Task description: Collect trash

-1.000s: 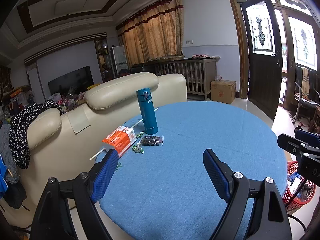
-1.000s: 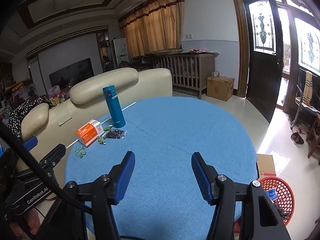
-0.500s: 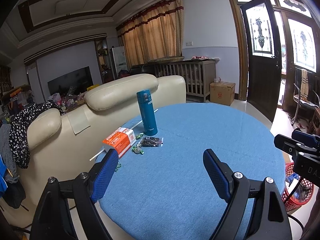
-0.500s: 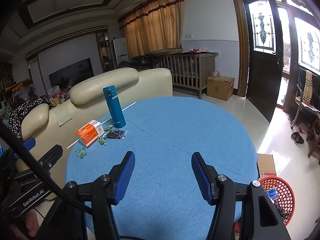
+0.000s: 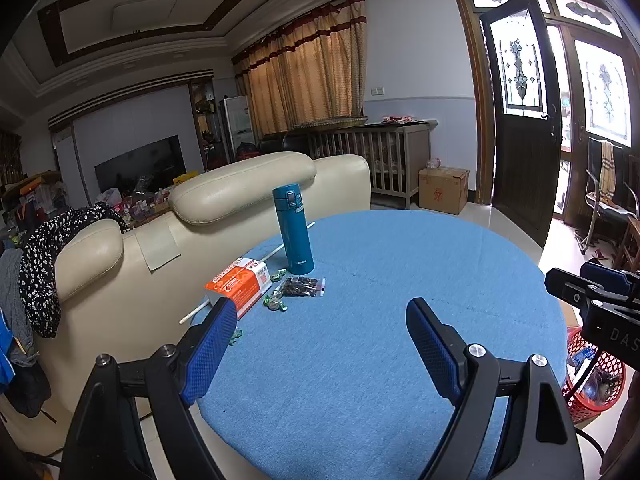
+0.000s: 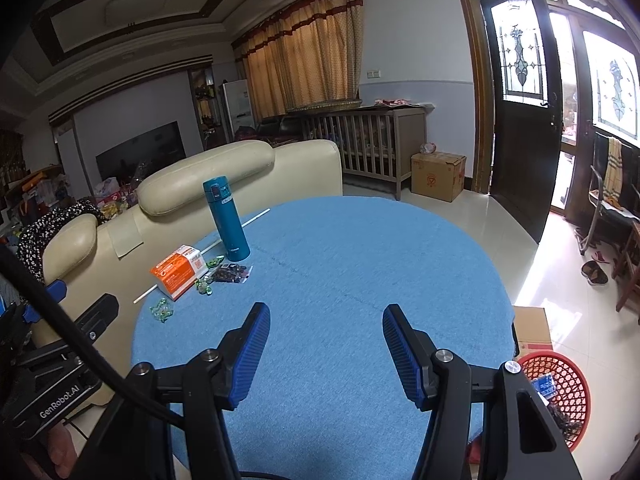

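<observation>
1. Green candy wrappers (image 6: 203, 285): several lie loose on the blue table (image 6: 340, 264), far left side, between the orange box (image 6: 179, 271) and the dark packet (image 6: 232, 273); one more (image 6: 161, 309) lies nearer the table's edge.
2. Dark packet: flat on the table, just in front of the teal flask (image 6: 226, 220).
3. Teal flask: upright, lid on; a white stick (image 6: 208, 245) runs behind it.
4. Red basket (image 6: 560, 388): on the floor below the table's right edge, some items inside.
5. My left gripper (image 5: 316, 324): fingers wide apart, holding nothing, above the table's near left.
6. My right gripper (image 6: 325, 328): fingers parted more narrowly, holding nothing, above bare cloth.
7. Cream sofa (image 5: 208, 216): just behind the table.
</observation>
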A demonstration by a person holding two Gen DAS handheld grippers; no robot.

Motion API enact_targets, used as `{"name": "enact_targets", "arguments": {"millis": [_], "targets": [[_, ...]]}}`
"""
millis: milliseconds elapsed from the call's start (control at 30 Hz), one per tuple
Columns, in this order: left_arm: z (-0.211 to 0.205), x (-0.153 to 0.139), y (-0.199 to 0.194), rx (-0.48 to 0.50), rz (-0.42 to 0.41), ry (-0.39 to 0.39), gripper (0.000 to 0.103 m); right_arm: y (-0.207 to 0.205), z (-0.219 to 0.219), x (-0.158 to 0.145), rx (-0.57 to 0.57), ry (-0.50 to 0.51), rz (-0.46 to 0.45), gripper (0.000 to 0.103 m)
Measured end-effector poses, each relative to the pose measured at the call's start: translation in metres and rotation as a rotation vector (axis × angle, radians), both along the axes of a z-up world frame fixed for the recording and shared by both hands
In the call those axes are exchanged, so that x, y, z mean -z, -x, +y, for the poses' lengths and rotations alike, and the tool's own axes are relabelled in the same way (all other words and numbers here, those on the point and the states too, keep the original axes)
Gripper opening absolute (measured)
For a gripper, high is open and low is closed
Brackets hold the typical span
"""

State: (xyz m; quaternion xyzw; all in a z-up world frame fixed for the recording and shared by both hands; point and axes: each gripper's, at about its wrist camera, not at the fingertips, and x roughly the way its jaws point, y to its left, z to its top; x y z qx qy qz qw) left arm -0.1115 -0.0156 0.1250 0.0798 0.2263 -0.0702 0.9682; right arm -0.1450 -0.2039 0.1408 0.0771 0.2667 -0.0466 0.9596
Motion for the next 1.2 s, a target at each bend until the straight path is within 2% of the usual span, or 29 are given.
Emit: {"name": "enact_targets", "arguments": {"millis": [1200], "targets": [[-0.008, 0.012, -0.004, 0.022, 0.054, -0.012, 0.087, -0.005, -0.012, 0.011, 0.018, -0.047, 0.042, 0.063]]}}
